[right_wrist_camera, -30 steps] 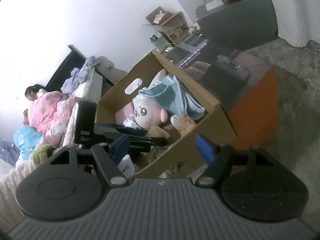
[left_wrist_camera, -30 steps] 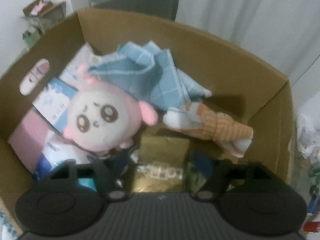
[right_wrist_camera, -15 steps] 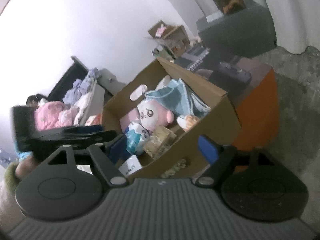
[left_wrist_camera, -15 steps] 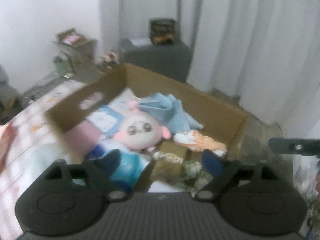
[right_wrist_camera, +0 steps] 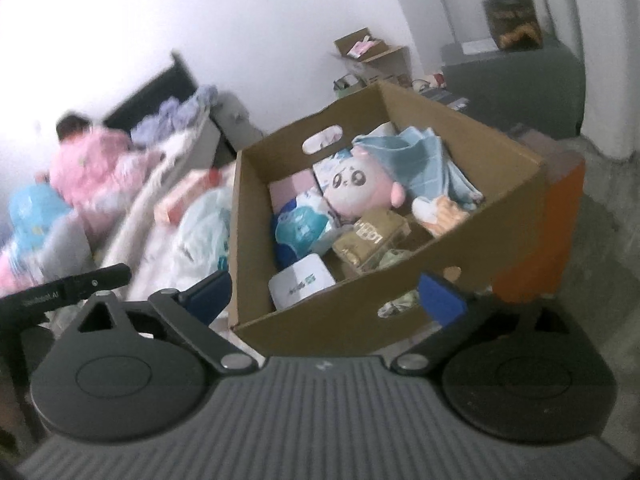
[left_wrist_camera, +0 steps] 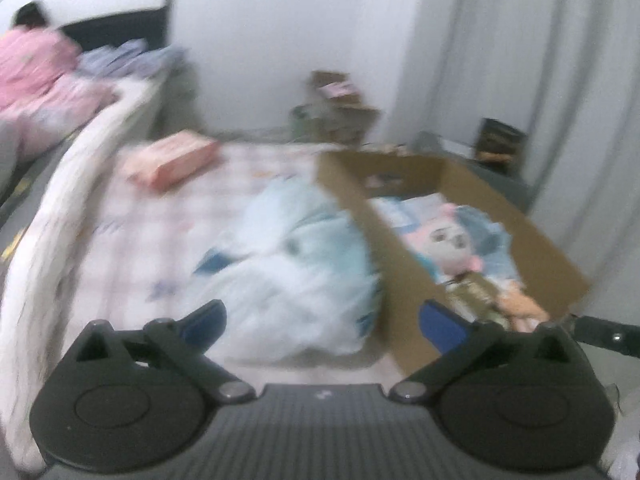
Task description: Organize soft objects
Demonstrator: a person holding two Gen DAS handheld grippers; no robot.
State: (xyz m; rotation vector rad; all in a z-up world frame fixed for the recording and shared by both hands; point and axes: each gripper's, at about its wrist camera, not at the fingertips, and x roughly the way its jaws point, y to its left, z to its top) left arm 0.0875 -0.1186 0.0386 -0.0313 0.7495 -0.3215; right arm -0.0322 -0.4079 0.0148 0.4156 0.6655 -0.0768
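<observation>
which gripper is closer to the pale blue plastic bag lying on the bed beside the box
Left. The left gripper, jaws opening and empty, faces the plastic bag directly ahead. The right gripper, also opening and empty, faces the cardboard box; the bag sits off to its left.

My left gripper (left_wrist_camera: 322, 318) has swung off the cardboard box (left_wrist_camera: 404, 264) – it now faces the pale plastic bag (left_wrist_camera: 296, 276) on the bed, jaws opening, nothing between them. My right gripper (right_wrist_camera: 324, 296) has shifted too – its jaws opening, empty, box nearer.
</observation>
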